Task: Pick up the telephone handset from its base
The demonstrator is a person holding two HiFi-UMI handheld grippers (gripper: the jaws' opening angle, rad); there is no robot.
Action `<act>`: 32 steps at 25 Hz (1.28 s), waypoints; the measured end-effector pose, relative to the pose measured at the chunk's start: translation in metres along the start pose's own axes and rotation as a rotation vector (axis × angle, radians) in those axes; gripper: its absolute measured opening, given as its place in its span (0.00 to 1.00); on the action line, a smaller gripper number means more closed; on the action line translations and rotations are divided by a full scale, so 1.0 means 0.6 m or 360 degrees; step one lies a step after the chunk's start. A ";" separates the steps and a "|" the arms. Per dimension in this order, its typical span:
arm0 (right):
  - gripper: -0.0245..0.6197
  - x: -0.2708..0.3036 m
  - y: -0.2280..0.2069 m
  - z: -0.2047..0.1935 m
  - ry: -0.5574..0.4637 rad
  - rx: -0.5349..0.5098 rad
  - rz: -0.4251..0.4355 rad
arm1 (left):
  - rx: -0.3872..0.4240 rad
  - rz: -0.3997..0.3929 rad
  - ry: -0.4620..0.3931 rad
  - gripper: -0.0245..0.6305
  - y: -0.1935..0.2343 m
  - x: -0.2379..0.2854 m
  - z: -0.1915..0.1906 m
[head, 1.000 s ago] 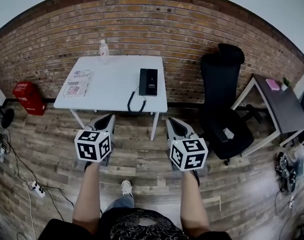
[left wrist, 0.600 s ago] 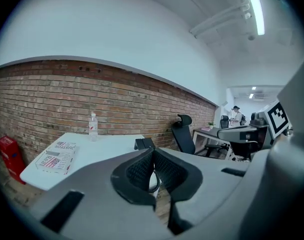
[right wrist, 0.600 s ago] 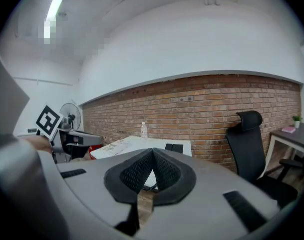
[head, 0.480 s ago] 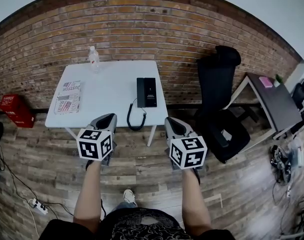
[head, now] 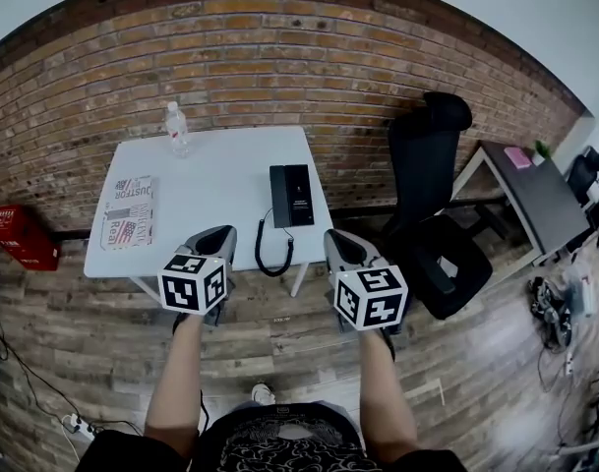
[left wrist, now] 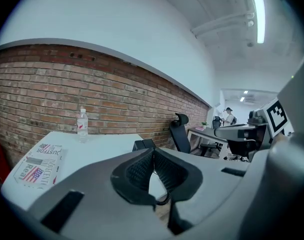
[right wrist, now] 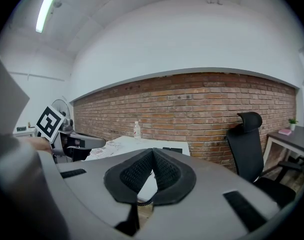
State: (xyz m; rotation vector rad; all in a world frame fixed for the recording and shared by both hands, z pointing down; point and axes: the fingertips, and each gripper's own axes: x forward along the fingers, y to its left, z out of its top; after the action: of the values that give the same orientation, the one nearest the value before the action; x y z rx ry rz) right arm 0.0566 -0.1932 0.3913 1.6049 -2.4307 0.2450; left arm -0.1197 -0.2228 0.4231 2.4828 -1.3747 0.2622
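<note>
Nearest, the person's two bare forearms reach forward over the wood-plank floor (head: 279, 332), each hand carrying a grey two-jaw gripper topped by a black-and-white marker cube. The left gripper (head: 220, 234) has its ribbed black pads pressed together with nothing between them. The right gripper (head: 338, 237) is the same, pads meeting and empty. Both are held side by side, just short of the near edge of the white rectangular counter (head: 220, 175), pointing toward it and slightly down.

A black coiled cord (head: 272, 249) hangs in a loop over that near edge, between the two grippers. It leads up to the black rectangular desk telephone (head: 291, 195), which sits on the right-hand part of the counter, a little beyond the right gripper's line. The handset lies seated on its base. Its long axis runs from the near edge toward the wall, along the way the grippers point.

On the counter's left part lies a folded printed newspaper (head: 129, 210), well apart from the telephone. At the far left corner stands a clear plastic water bottle (head: 177, 129), upright. Behind the counter rises a red brick wall (head: 309, 67), and to the right stands a black high-backed office chair (head: 432, 205).
</note>
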 end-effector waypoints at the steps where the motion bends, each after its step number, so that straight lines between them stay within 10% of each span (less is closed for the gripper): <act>1: 0.04 0.006 -0.001 0.001 0.0000 0.0000 -0.0007 | -0.0003 -0.0015 0.0004 0.05 0.004 0.007 0.000; 32: 0.04 0.211 -0.124 0.003 0.0070 0.0034 0.0027 | -0.0650 -0.0632 0.0190 0.18 0.060 0.271 -0.056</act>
State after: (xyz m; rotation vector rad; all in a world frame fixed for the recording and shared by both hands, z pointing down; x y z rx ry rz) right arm 0.0767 -0.3348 0.4252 1.5714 -2.4177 0.3068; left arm -0.0649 -0.3588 0.5088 2.2821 -0.7691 0.0345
